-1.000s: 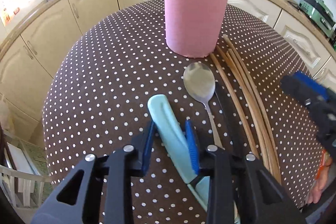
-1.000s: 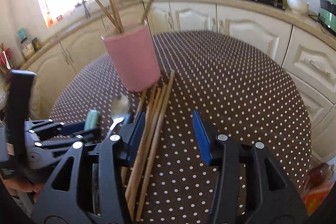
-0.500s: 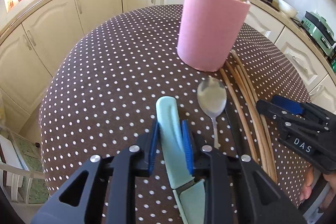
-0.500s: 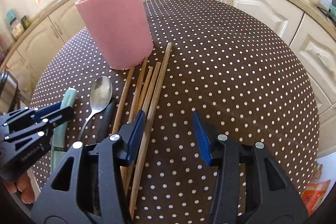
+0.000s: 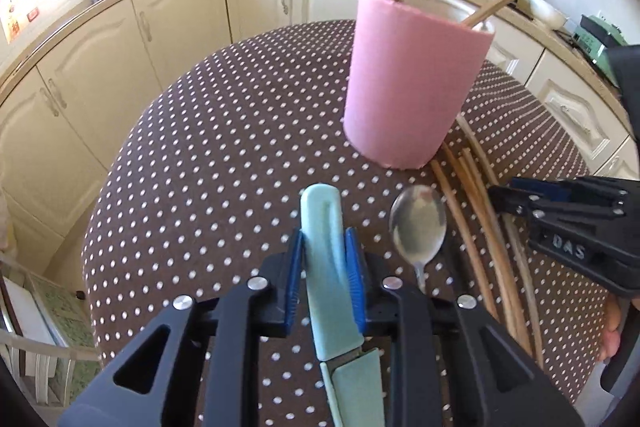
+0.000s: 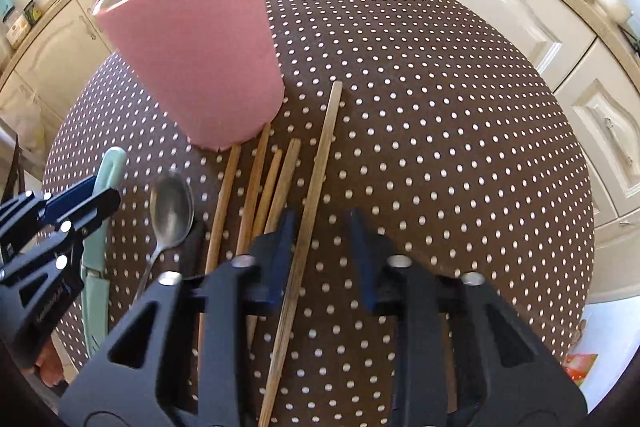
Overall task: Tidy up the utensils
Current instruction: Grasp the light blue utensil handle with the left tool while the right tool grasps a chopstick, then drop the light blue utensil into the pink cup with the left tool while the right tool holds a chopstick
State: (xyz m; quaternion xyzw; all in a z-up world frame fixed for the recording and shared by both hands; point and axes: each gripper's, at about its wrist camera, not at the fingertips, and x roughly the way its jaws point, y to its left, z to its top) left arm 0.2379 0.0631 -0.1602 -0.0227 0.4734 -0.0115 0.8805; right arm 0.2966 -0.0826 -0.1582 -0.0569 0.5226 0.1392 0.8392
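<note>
Left gripper [image 5: 325,259] clenched on mint-green knife handle [image 5: 323,227], long axis pointing up-frame toward pink holder [image 5: 416,91]; right gripper [image 6: 323,233] closing, long chopstick [image 6: 310,219] between unpressed pads, running lower-centre to upper-right of holder.

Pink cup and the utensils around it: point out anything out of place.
The pink cup stands upright with a few sticks inside, but five more chopsticks lie loose on the dotted tablecloth by its base. A metal spoon and a pale green knife also lie outside it. Nothing spilled or broken.
</note>
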